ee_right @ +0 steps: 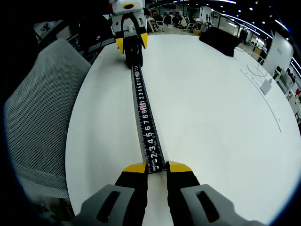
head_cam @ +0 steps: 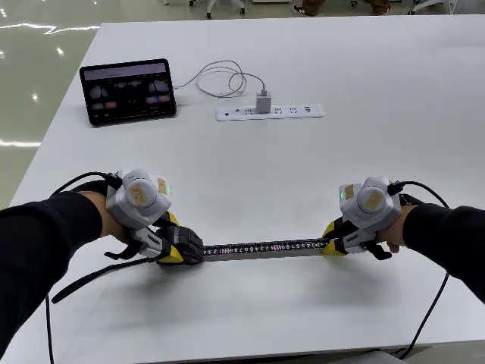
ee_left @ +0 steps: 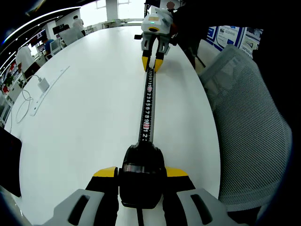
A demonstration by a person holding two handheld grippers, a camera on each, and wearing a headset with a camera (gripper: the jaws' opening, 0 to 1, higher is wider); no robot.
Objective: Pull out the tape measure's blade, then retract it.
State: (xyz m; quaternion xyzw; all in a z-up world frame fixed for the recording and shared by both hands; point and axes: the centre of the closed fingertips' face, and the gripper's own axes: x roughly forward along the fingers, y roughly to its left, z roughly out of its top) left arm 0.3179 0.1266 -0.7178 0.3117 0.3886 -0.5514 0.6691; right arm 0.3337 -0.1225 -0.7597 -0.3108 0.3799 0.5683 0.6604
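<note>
Near edge of the worktop: the tape measure sits on the surface, black case clamped between the jaws of the left hand-held gripper. In the left gripper view the case fills the gap between the yellow tips, so the grip looks firm.

The blade is out and lies flat on the worktop, running straight across to the right hand-held gripper. Its jaws are closed on the blade's free end; in the right gripper view the low numbers sit right between the tips. The hold looks to be on the blade edges, with little metal inside the jaws.

My read: the pull-out is done or close to it, and the retract is not yet done.

Risks from here:
- Thin purchase at the right end. If it slips, the spring would snap the blade home uncontrolled and the end could whip.
- If the right side feeds back faster than the spring takes up, the blade could bow or kink.
- If the two ends go off-line, the case could twist in the left jaws.
- All of this sits close to the front edge, with the mesh chair just beyond.

Further back, well apart from the work: power strip with charger plugged in, and tablet at the far left.
</note>
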